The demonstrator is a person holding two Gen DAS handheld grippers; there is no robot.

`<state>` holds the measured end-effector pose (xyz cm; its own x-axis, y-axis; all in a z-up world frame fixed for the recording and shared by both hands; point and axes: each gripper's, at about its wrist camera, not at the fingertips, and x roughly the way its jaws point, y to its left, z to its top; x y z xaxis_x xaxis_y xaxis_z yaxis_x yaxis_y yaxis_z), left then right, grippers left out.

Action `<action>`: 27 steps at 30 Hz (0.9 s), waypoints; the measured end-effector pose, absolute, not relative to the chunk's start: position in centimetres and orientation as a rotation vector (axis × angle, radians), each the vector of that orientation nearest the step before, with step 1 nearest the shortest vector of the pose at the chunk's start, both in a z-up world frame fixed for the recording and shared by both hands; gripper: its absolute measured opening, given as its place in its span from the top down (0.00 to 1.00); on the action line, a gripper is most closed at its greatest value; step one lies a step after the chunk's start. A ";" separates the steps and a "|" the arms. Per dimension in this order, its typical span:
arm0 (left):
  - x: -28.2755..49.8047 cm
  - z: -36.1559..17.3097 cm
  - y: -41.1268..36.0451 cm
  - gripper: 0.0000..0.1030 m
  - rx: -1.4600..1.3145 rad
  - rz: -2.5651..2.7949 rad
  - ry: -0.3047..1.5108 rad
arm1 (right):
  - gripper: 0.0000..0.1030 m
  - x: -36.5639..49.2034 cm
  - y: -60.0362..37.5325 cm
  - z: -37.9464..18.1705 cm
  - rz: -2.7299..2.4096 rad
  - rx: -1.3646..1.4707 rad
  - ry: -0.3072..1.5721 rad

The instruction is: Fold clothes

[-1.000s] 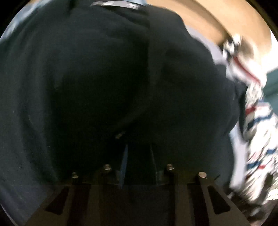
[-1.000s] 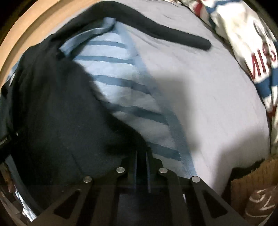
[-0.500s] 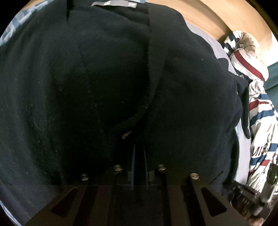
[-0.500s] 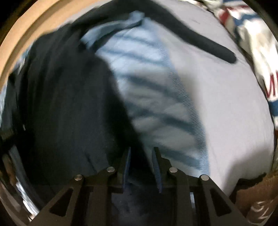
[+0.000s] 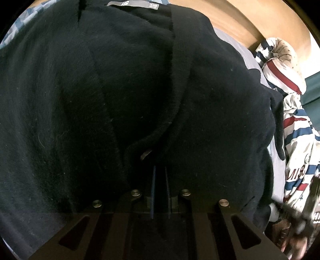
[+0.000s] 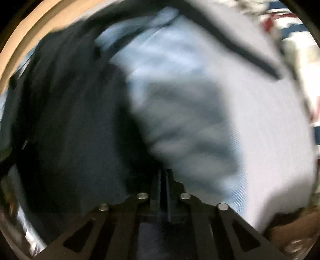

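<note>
A black knit cardigan [image 5: 100, 96] fills the left wrist view, its grey neck label [image 5: 133, 4] at the top. My left gripper [image 5: 160, 170] is shut on the cardigan's front edge just below the V of the neckline. In the blurred right wrist view the same black cardigan [image 6: 70, 120] lies at the left over a light blue striped garment [image 6: 180, 100]. My right gripper [image 6: 165, 172] is shut on the dark edge of the cardigan. One black sleeve [image 6: 240, 44] stretches across the grey sheet.
A pale grey bed sheet [image 6: 270, 130] lies under the clothes. A white, red and blue printed garment [image 5: 296, 140] is heaped at the right. A wooden bed frame [image 5: 240, 20] runs along the far side. A brown knit item [image 6: 290, 236] sits at the lower right.
My right gripper opened briefly half a second ago and has closed again on the cardigan edge while moving. My left gripper stayed shut and the cardigan settled in its view.
</note>
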<state>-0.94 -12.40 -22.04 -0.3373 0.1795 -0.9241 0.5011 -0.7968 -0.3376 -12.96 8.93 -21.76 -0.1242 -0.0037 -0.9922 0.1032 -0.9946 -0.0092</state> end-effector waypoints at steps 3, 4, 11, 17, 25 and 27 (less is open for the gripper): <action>-0.9 -22.1 -12.7 0.89 1.670 -2.225 0.916 | 0.97 -14.1 10.9 -20.2 -2.394 2.012 -0.017; -1.0 -22.1 -12.8 0.89 1.670 -2.221 0.919 | 0.94 -14.0 10.3 -20.0 -2.315 2.004 -0.073; -0.9 -22.0 -12.8 0.89 1.676 -2.239 0.890 | 0.73 -12.8 4.0 -21.7 -2.123 1.981 0.096; -0.7 -22.0 -13.3 0.89 1.664 -2.228 0.924 | 0.71 -12.5 1.3 -22.2 -2.099 1.961 0.173; -0.6 -21.7 -12.9 0.89 1.641 -2.237 0.866 | 0.91 -11.8 -3.2 -22.6 -2.076 1.897 0.367; -0.5 -21.7 -13.0 0.89 1.642 -2.240 0.863 | 0.95 -12.7 -2.7 -22.2 -2.069 1.950 0.258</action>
